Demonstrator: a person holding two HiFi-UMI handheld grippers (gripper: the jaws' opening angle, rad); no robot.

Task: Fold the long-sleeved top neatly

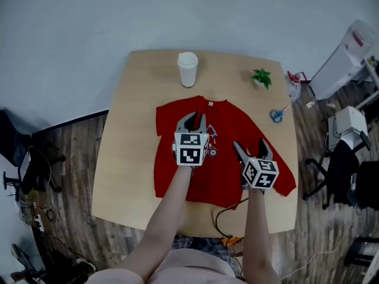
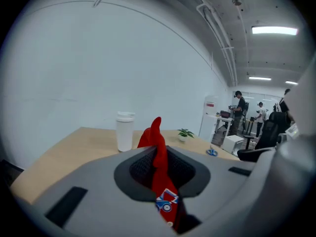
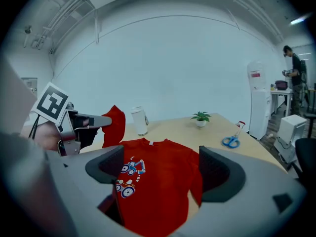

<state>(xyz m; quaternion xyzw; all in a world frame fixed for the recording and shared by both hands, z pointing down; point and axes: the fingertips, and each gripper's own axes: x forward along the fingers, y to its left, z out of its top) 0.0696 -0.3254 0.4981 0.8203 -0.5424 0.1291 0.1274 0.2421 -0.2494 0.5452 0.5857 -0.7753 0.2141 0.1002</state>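
Red and mostly flat, the long-sleeved top (image 1: 228,167) lay mid-table (image 1: 130,129), folding barely begun: your left gripper (image 1: 192,120) pinched a lifted fold from its left side, while your right gripper (image 1: 250,148) gaped empty over its right.

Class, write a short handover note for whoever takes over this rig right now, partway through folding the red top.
The left gripper is shut on a bunch of fabric from the red top, lifted above the table.
The right gripper is open and empty, over the top.
The top lies print up, mid-table; one sleeve is spread out on the right gripper's side.
Done: no fold laid flat yet.
Left: probably lay the held part across, fold that sleeve in, then the body.
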